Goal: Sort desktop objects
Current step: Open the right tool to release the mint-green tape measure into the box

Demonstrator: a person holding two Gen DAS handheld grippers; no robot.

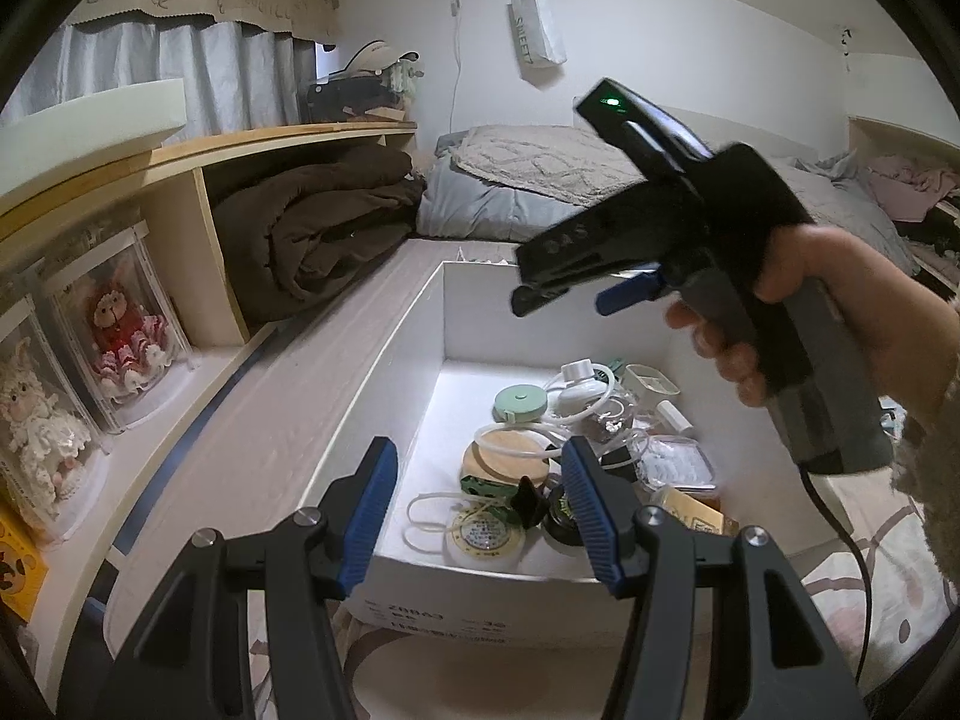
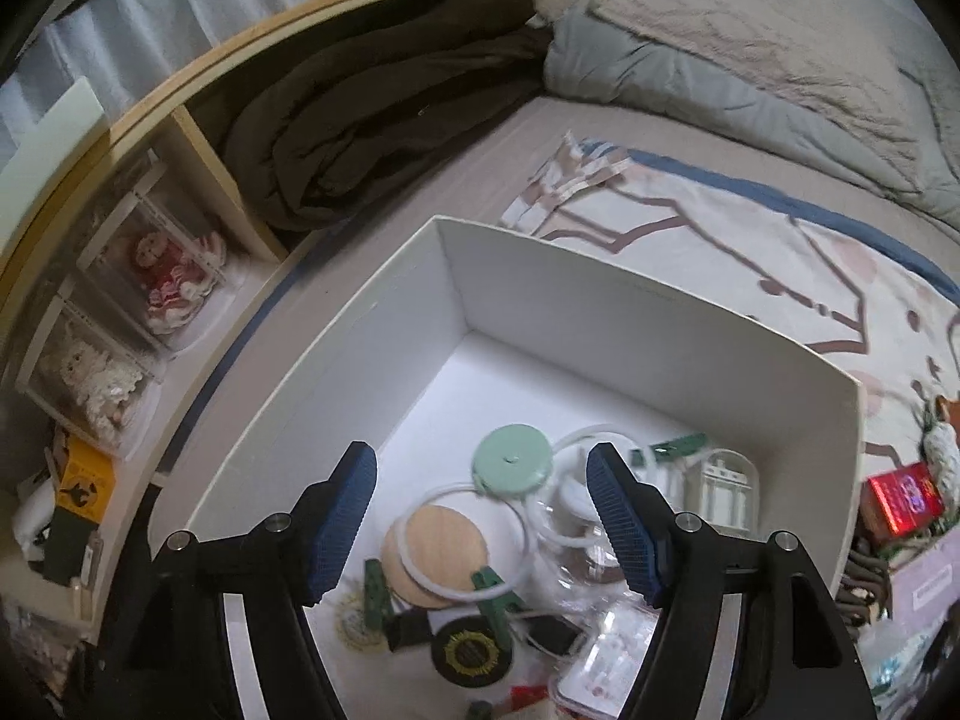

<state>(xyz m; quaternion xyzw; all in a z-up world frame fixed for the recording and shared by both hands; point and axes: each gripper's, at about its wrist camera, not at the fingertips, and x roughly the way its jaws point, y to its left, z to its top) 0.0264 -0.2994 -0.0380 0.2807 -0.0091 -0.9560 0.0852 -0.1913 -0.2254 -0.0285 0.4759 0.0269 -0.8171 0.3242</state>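
Left gripper [image 1: 480, 504]: jaws stand apart with nothing between them, held just above the near wall of the white box [image 1: 384, 360].

Right gripper [image 2: 483, 516]: jaws stand apart and grip nothing; it points steeply down into the same box. In the left wrist view it hangs over the box's far right part, held by a hand [image 1: 798, 312].

Box contents, near to far:
- A black round tin [image 2: 471, 654] with a gold emblem, close to the near wall.
- Green clips [image 2: 495, 591] beside a round wooden lid [image 2: 432, 558].
- A white cable [image 2: 522, 516] looped across the wooden lid.
- Clear plastic packets [image 2: 606, 654] on the right side.
- A mint-green round case [image 2: 510, 459] toward the middle.
- A small white cage-shaped item [image 2: 726, 489] near the right wall.

The far half of the box floor is bare.

The box rests on a bed sheet [image 2: 720, 228] with a printed pattern. Left of the box, a shelf [image 1: 198, 180] carries dolls [image 1: 126, 330] in clear cases and a folded brown blanket [image 1: 312, 222]. Beyond the box lies grey bedding [image 1: 540, 180].
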